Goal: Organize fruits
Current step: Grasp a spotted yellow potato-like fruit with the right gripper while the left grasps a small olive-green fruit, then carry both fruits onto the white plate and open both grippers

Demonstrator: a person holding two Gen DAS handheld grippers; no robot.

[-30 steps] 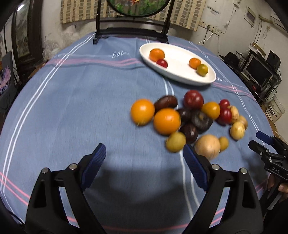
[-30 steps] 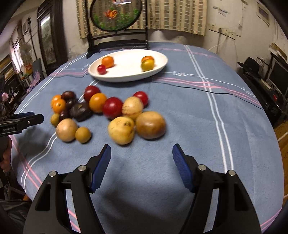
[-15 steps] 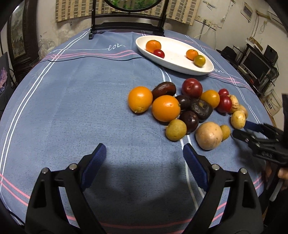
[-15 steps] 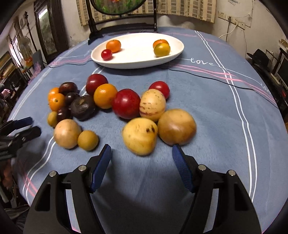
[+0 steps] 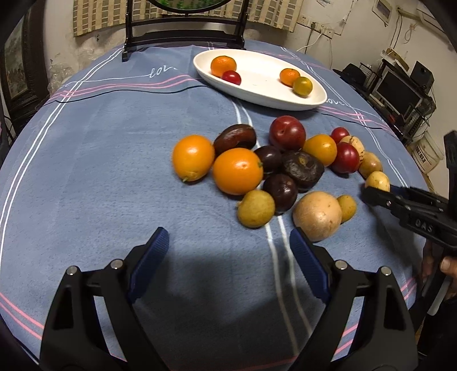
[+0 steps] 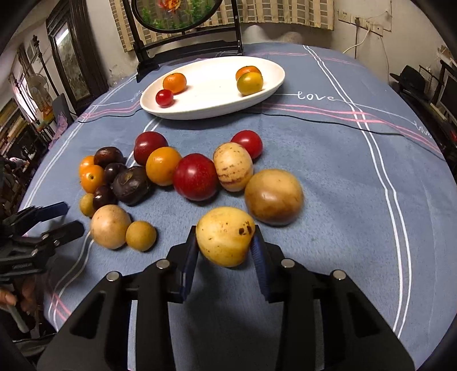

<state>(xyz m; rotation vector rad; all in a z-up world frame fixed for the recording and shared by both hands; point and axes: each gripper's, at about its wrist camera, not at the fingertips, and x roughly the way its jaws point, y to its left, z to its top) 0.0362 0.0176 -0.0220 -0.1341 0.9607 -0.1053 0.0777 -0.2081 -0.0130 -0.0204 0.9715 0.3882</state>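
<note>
My right gripper (image 6: 225,245) is shut on a yellow spotted fruit (image 6: 224,236) at the near edge of a cluster of loose fruits on the blue tablecloth. The cluster holds oranges (image 5: 237,170), dark plums (image 5: 302,170), red plums (image 6: 196,180) and tan round fruits (image 6: 273,196). A white oval plate (image 6: 217,94) at the back holds several small fruits. My left gripper (image 5: 228,256) is open and empty, just short of the cluster's near left side, by a small yellow fruit (image 5: 256,208). The right gripper also shows at the right of the left wrist view (image 5: 377,192).
A dark wooden stand with a round screen (image 6: 177,17) stands behind the plate. The round table's edge (image 6: 445,159) drops off at the right; shelves and electronics (image 5: 400,91) sit beyond it. The left gripper (image 6: 54,219) shows at the left.
My right gripper moved forward and closed on the yellow spotted fruit. My left gripper moved closer to the cluster and stayed open.
</note>
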